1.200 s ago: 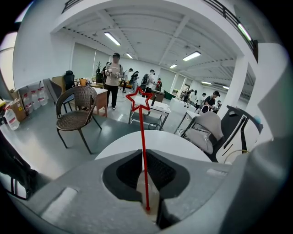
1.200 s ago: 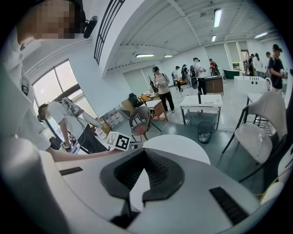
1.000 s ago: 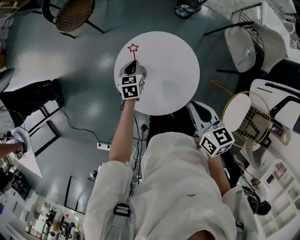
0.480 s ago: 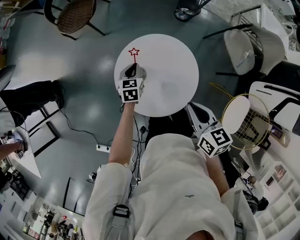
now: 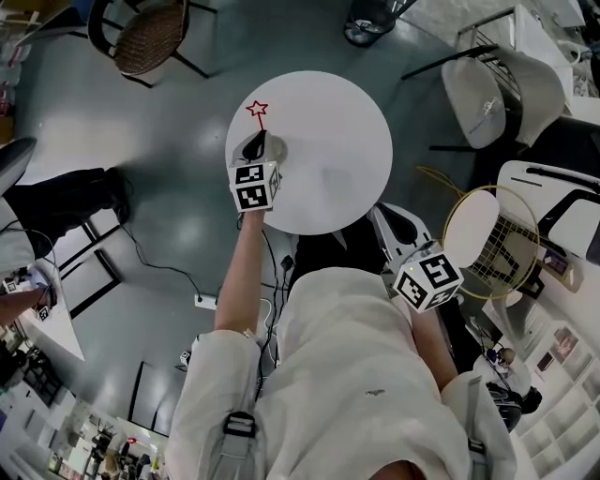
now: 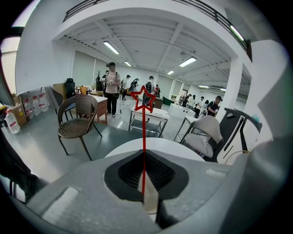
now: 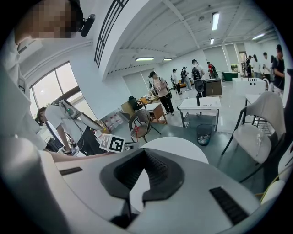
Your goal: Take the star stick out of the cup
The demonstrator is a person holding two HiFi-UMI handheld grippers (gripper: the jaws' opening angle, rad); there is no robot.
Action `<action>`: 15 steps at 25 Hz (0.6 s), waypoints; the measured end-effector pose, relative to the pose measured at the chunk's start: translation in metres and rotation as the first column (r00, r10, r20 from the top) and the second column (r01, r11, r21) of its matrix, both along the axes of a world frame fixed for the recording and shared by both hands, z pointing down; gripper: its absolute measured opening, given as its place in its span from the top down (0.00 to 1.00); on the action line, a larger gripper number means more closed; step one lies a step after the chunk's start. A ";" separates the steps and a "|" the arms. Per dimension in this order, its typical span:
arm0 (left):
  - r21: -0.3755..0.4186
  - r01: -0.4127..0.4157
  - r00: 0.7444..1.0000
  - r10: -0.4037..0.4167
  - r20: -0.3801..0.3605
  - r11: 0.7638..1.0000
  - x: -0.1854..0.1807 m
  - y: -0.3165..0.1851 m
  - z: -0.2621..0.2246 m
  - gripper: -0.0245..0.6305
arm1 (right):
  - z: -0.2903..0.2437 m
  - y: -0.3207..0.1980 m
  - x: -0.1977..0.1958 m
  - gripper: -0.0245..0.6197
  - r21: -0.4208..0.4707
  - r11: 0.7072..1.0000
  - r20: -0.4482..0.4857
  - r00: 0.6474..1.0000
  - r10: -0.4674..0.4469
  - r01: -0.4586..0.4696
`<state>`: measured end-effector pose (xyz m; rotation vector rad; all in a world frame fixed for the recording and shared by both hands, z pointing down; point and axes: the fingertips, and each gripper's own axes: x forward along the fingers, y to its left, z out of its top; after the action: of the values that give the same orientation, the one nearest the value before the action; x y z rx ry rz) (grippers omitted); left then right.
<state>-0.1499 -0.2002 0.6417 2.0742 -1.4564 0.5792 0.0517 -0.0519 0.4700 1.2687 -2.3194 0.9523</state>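
Observation:
My left gripper (image 5: 255, 150) hangs over the left part of the round white table (image 5: 328, 141), shut on the thin red star stick (image 5: 257, 110). In the left gripper view the stick (image 6: 143, 132) rises straight up from between the closed jaws of the left gripper (image 6: 143, 152), and its open red star stands at the top. No cup shows in any view. My right gripper (image 5: 427, 278) is off the table by the person's right side. In its own view the right gripper (image 7: 144, 151) has its jaws together with nothing between them.
A wicker chair (image 5: 150, 33) stands beyond the table at the left and a white chair (image 5: 487, 84) at the right. A racket (image 5: 492, 239) lies by the right gripper. A bin (image 5: 370, 14) sits at the far side. Cables (image 5: 202, 298) run across the floor. People stand in the background.
The left gripper, still shut on the star stick, has drifted slightly left over the table. The right gripper has stayed by the body.

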 end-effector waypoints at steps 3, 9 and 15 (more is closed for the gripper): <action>0.016 0.008 1.000 -0.008 -0.010 1.000 -0.002 0.002 -0.012 0.94 | -0.001 0.000 0.000 0.95 0.005 1.000 0.010 1.000 0.005 -0.005; 0.064 0.037 0.998 -0.034 -0.048 0.997 -0.010 0.012 -0.038 0.94 | -0.008 0.002 0.000 0.95 0.032 0.999 0.025 1.000 0.006 -0.007; 0.125 0.080 0.994 -0.070 -0.087 0.989 -0.015 0.019 -0.064 0.94 | -0.007 0.005 -0.003 0.95 0.049 0.999 0.031 0.999 -0.016 0.015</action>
<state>-0.1654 -0.1809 0.5774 2.1035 -1.5523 0.3741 0.0486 -0.0467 0.4627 1.2612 -2.3872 0.9223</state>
